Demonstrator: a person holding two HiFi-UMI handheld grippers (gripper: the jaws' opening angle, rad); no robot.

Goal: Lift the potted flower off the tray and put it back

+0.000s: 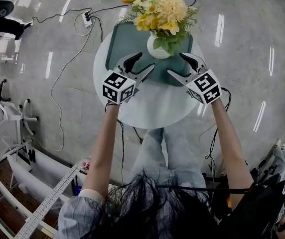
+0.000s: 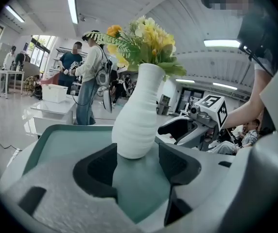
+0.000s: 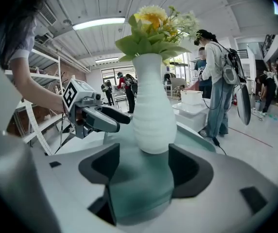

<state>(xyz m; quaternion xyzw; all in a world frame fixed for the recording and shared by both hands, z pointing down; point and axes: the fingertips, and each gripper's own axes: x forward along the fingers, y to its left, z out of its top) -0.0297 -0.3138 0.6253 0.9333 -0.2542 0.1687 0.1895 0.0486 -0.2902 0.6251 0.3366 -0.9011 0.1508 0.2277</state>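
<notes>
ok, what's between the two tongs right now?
The white vase, standing on the green tray. Head view: left tongs and right tongs flank it, both open.

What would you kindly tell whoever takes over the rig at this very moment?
The left gripper is open and empty, just short of the potted flower.
The right gripper is open and empty, likewise.
The potted flower stands upright on the green tray on the round white table, touched by neither gripper.
Done: cannot tell whether it was lifted already.
Left: if not, grip, lift, set it back on the tray.
</notes>
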